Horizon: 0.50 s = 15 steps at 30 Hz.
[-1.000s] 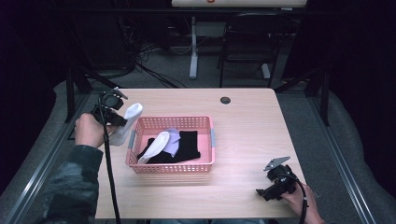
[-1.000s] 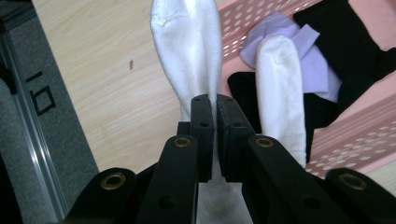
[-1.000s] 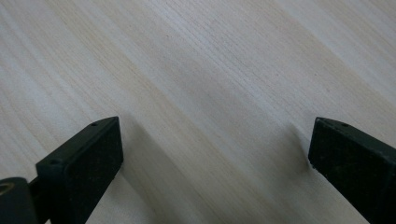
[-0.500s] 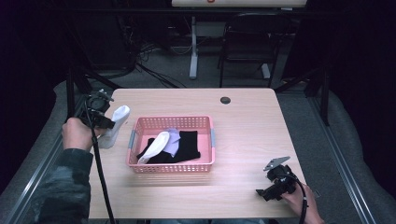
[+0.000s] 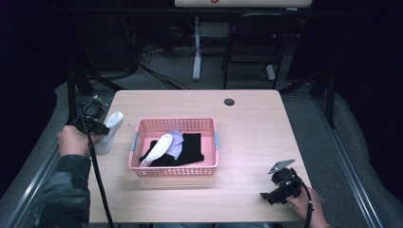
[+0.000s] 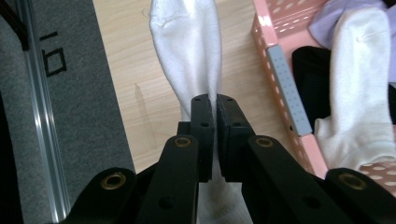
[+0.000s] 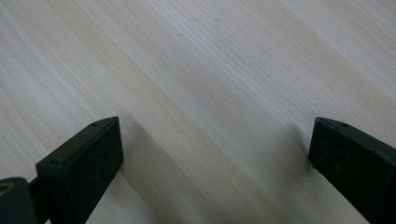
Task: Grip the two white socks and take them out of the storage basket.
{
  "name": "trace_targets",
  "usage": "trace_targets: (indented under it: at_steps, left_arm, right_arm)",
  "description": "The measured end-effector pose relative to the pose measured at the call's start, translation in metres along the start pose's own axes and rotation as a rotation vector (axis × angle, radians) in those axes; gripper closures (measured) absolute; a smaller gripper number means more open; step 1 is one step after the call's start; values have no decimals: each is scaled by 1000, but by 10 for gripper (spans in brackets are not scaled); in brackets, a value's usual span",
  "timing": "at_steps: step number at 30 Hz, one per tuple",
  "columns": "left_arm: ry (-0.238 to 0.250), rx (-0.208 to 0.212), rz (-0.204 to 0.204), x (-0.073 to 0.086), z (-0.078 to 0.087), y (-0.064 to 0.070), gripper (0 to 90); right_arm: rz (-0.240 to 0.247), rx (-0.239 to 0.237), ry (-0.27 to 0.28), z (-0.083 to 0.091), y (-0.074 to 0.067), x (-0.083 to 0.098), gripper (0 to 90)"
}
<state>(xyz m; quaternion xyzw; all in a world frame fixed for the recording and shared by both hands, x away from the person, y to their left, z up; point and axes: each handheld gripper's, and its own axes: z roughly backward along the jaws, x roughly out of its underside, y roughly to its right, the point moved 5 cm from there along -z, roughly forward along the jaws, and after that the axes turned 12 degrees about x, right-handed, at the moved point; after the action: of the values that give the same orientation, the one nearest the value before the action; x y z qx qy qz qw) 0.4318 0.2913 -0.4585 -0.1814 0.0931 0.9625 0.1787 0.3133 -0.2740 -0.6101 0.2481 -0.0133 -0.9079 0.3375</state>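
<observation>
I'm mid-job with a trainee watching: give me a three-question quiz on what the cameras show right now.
1. What does the left gripper hold?
2. True or false: the right gripper is clamped on a black sock.
3. Where does the held white sock hang: A) inside the pink basket, B) over the table left of the basket, C) beside the right gripper?

Key:
1. A white sock, pinched between its shut jaws.
2. False: its jaws stand open over bare tabletop.
3. B. Another white sock, black garments and a pale lilac one lie in the basket.
</observation>
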Motion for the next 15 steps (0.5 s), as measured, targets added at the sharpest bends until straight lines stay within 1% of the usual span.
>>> trace_targets:
  at_steps: [1, 3, 6, 10, 12, 15]
  left_arm:
    - [-3, -6, 0, 1, -2, -2, 861]
    - [-15, -2, 9, 4, -6, -6, 861]
    - [-15, 2, 29, 8, -14, -10, 861]
    - [-23, 5, 43, 11, -24, -14, 860]
    - [-35, 10, 48, 14, -28, -16, 860]
    - [-38, 9, 56, 17, -36, -20, 860]
  right_arm:
    - [0, 0, 0, 0, 0, 0, 23]
    - [-2, 2, 2, 0, 0, 0, 23]
    - [0, 1, 0, 0, 0, 0, 23]
    - [-1, 3, 1, 0, 0, 0, 23]
    - [2, 4, 7, 1, 1, 0, 23]
    - [-12, -4, 13, 0, 0, 0, 23]
